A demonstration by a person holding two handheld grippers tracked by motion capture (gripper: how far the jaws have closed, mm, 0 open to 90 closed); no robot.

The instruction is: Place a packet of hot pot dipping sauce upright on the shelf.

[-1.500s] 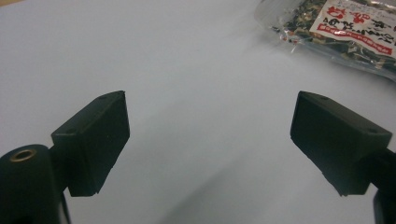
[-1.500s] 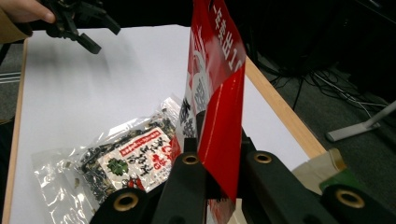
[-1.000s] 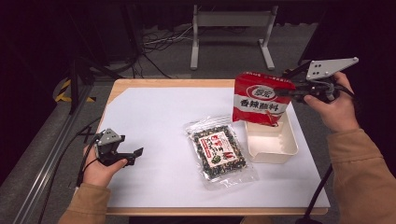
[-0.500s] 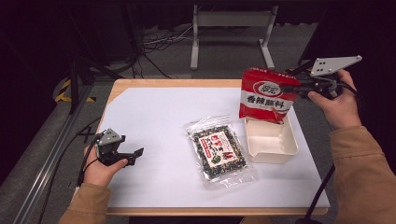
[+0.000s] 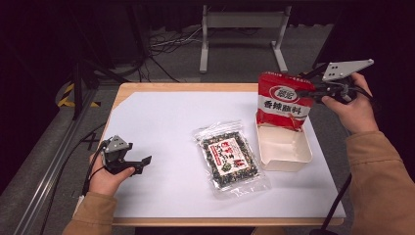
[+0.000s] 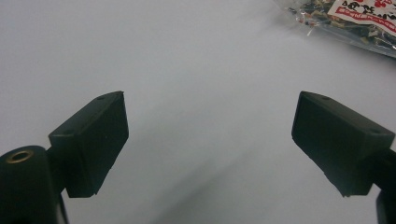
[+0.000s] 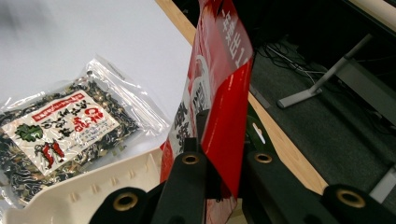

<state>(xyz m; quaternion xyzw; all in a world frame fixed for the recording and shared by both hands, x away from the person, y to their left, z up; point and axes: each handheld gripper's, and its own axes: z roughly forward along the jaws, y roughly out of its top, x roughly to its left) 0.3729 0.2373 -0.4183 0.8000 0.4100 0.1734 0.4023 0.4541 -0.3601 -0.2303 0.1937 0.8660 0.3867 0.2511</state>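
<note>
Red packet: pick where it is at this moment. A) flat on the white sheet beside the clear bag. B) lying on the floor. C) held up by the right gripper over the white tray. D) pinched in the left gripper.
C: the right gripper is clamped on the red packet's edge, hanging it upright above the white tray.

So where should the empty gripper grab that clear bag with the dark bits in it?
Probably by a flat sealed edge. The clear bag lies flat on the white sheet, so its thin near-left border is easiest. The left gripper is open, and could slide in low from the left and pinch that edge, not the bulging middle.
</note>
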